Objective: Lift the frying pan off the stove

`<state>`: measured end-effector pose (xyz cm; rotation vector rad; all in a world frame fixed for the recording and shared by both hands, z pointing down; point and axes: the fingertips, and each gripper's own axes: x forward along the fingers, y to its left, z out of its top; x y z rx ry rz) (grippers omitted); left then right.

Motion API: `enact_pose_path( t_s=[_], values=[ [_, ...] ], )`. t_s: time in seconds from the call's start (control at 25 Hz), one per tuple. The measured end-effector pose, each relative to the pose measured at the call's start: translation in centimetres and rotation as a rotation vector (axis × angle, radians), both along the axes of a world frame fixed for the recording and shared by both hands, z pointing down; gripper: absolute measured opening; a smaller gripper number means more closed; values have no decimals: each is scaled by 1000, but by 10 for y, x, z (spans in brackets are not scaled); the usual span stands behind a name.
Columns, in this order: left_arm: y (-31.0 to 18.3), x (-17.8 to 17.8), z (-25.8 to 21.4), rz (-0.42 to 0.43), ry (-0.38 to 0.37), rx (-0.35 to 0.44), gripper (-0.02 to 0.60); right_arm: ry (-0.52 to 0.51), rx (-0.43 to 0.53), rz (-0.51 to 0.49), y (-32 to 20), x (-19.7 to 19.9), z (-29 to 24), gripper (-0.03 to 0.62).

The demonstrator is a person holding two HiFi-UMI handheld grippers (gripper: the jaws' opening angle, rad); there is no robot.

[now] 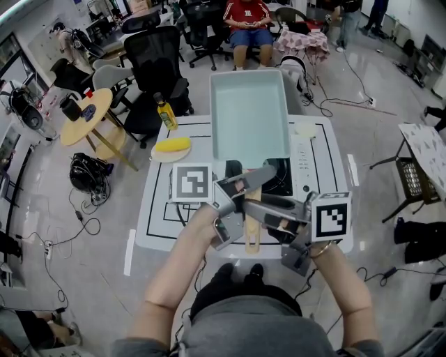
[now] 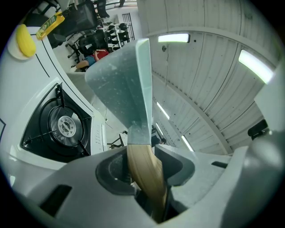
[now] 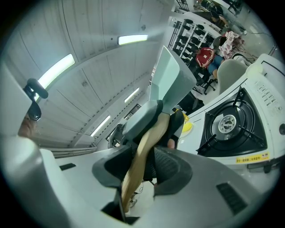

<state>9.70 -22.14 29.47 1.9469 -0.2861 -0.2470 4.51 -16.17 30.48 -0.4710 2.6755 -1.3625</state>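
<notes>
The frying pan (image 1: 249,115) is a pale teal rectangular pan with a wooden handle (image 1: 253,226). It hangs in the air, clear of the black gas burner (image 1: 280,178) of the white stove (image 1: 306,164). Both grippers hold the handle. My left gripper (image 1: 245,187) reaches in from the left and is shut on it. My right gripper (image 1: 259,209) comes from the right, shut on the handle a little nearer to me. In the left gripper view the handle (image 2: 144,171) runs between the jaws up to the pan (image 2: 118,84). The right gripper view shows the handle (image 3: 141,153) clamped likewise, the pan (image 3: 173,75) above.
A plate with a yellow item (image 1: 172,147) and a yellow bottle (image 1: 166,111) stand at the white table's (image 1: 157,226) back left. Office chairs (image 1: 157,63), a round wooden table (image 1: 87,115) and a seated person (image 1: 247,21) lie beyond. Cables run over the floor.
</notes>
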Motion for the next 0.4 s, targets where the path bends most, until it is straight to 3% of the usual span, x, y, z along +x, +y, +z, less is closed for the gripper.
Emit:
enact_pose_path(
  t_s=[0.4],
  values=[
    [3,0,-1,-10,-2,-8,138,2,1,-3,3,2,-2,153]
  ],
)
